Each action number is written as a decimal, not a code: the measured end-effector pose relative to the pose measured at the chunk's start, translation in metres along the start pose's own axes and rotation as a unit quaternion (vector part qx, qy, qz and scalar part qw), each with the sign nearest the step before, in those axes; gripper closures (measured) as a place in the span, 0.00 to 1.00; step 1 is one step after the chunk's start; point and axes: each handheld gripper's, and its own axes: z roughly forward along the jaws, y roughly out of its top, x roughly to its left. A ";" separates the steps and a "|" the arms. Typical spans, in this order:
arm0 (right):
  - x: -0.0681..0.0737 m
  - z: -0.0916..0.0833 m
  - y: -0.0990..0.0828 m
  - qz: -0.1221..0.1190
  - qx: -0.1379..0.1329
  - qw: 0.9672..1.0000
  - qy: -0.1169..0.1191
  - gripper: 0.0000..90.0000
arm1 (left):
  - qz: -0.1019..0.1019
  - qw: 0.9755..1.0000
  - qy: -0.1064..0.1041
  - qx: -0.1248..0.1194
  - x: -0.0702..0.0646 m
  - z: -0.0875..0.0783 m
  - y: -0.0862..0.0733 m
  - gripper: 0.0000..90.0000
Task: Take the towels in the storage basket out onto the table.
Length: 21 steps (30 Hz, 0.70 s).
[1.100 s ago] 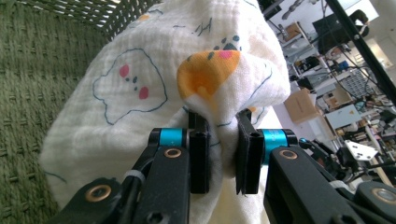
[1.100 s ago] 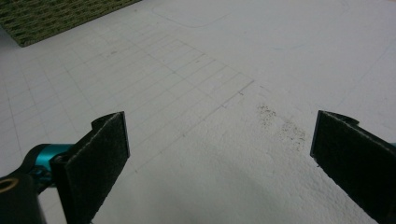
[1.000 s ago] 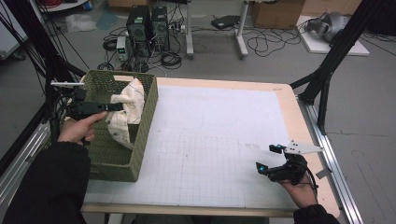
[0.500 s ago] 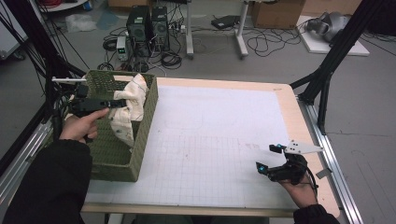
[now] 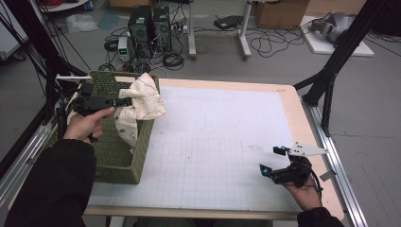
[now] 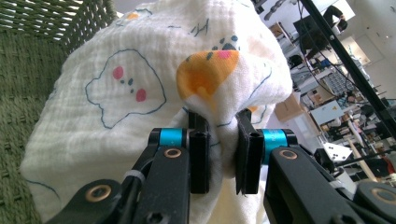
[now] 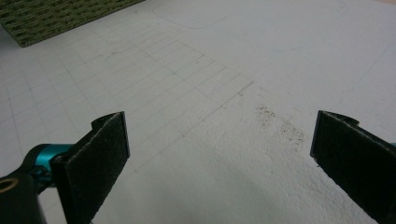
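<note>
A white gridded mat covers the table point(image 5: 302, 101); at its left edge stands a green woven basket point(image 5: 120, 158). The left tool point(image 6: 219, 154) is clamped on a white printed cloth point(image 5: 142, 101), partly lifted over the basket's rim. Its cartoon prints show close up in the left gripper view. The right tool point(image 7: 219, 158) rests wide open and holds nothing.

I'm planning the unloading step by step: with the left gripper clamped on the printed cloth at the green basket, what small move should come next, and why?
Probably keep lifting and carry it right, toward the white mat. The left gripper pinches a fold of the cloth, but much of it hangs inside the basket and drapes over its rim. The right gripper waits open over the mat.
</note>
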 end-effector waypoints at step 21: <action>0.000 0.000 0.000 0.000 0.000 1.000 -0.002 0.04 | 0.019 0.999 -0.033 0.015 -0.025 0.025 0.005 0.87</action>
